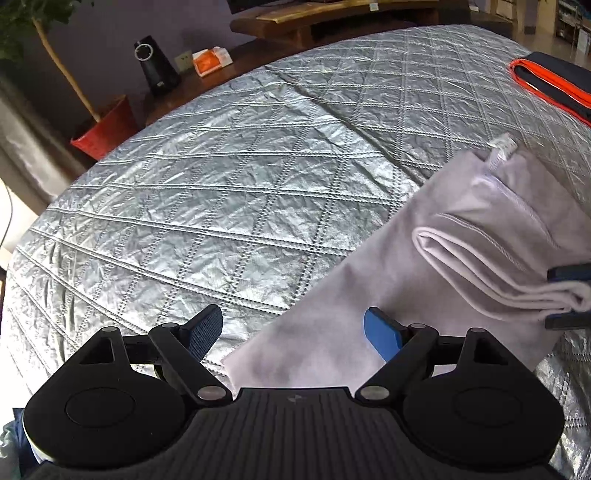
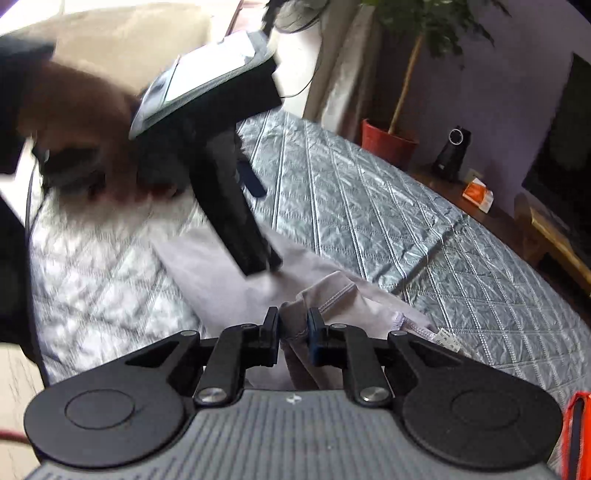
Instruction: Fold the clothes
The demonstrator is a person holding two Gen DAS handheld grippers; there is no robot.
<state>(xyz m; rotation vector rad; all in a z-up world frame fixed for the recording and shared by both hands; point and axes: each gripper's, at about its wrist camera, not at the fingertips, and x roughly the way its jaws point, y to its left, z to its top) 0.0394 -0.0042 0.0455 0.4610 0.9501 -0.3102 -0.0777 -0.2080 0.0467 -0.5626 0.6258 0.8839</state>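
Note:
A pale lilac garment [image 1: 424, 269] lies partly folded on the silver quilted bed cover [image 1: 221, 192]. My left gripper [image 1: 293, 332] is open and empty, its fingers hovering over the garment's near corner. My right gripper [image 2: 293, 332] is shut on a bunched fold of the same garment [image 2: 332, 306]. In the left wrist view the right gripper's fingertips [image 1: 569, 273] pinch the folded layers at the right edge. In the right wrist view the left gripper's body [image 2: 221, 177] and the hand holding it are blurred above the cloth.
A folded dark garment with orange trim [image 1: 554, 81] lies at the bed's far right and shows again in the right wrist view [image 2: 576, 435]. Beyond the bed stand a red plant pot [image 1: 107, 129], a black speaker [image 1: 155, 66] and a wooden shelf [image 1: 332, 18].

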